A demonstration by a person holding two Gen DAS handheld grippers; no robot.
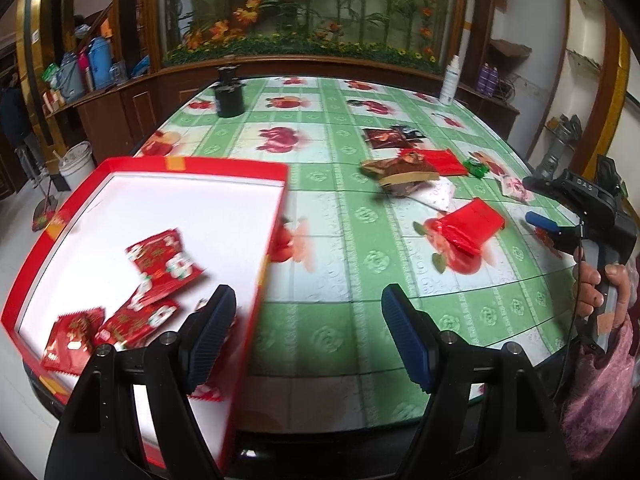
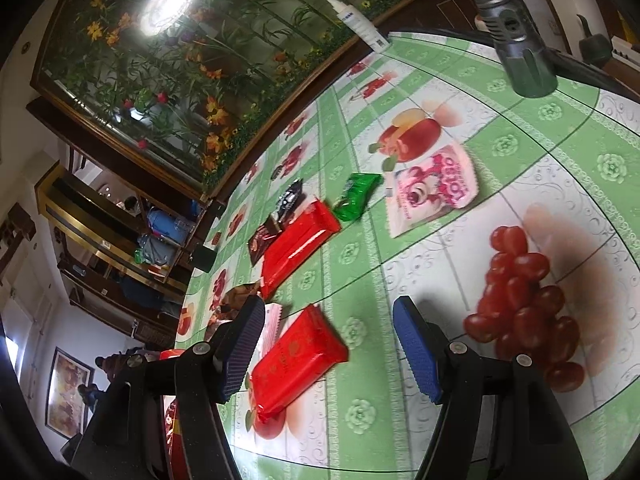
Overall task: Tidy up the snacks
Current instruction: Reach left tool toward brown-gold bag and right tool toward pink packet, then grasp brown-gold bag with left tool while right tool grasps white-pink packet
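Spreading across both views, your table [image 1: 340, 264] in its green fruit-print cloth curves away to a dark rim, with bare cloth between the box and the snack cluster and more bare cloth on the grape print ahead of your right tool. The red box [image 1: 276, 216] with the white floor sits at the near left corner, its right wall running away from you just beside your left gripper [image 1: 308, 344], whose blue pads stand wide apart with nothing between them, the left pad over the box wall. Three red packets [image 1: 162, 264] lie inside, overlapping and tilted toward the near left corner. Your right gripper [image 2: 328, 348] is likewise spread wide and empty, hovering over the nearest red snack bar [image 2: 300, 368]; the bar's long axis runs diagonally, from near the left pad up toward the right, lying nearer the left pad. A second red bar [image 2: 296, 248] lies beyond on the same diagonal, apart from the first. The pink bear packet [image 2: 432, 192] and green candy [image 2: 356, 196] sit farther out, side by side.
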